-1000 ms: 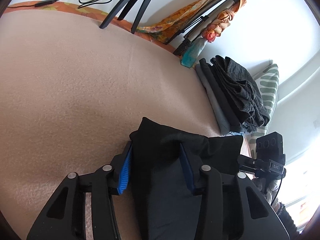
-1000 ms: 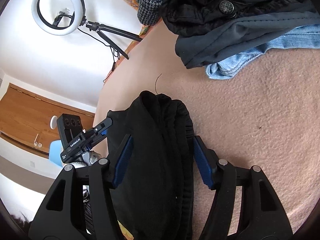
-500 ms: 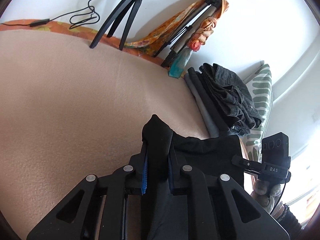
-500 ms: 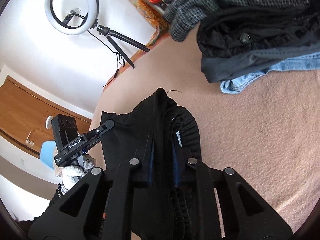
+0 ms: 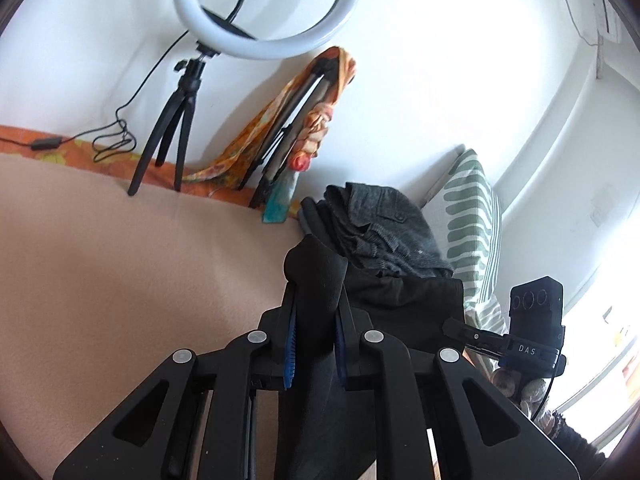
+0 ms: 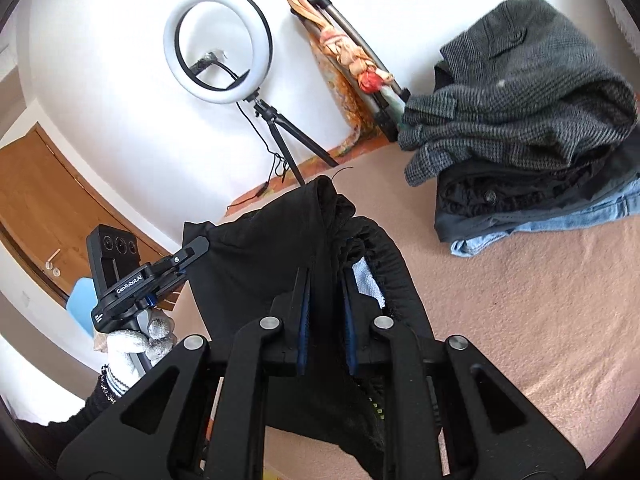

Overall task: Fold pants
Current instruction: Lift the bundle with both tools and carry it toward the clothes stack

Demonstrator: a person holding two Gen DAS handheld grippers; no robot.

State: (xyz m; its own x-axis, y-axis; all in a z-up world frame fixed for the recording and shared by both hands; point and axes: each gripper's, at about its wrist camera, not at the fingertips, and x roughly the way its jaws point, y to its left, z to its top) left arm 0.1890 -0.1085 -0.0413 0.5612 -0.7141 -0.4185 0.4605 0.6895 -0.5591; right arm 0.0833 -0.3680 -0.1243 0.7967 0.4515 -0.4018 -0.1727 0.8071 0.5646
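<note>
Pants pinched at two points, both grippers clamping black cloth above the blanket.

Fingers of the left gripper are pressing together on a bunched corner of the black pants, and the right gripper is pinching the gathered elastic waistband beside a white label. Between the two grips the cloth is stretching across as a taut band, its long axis running gripper to gripper; the rest is hanging below the fingers, cut off from both views, so leg length is probably unreadable here. Beyond lies the tan blanket, with a stack of clothes nearer the right side.
</note>
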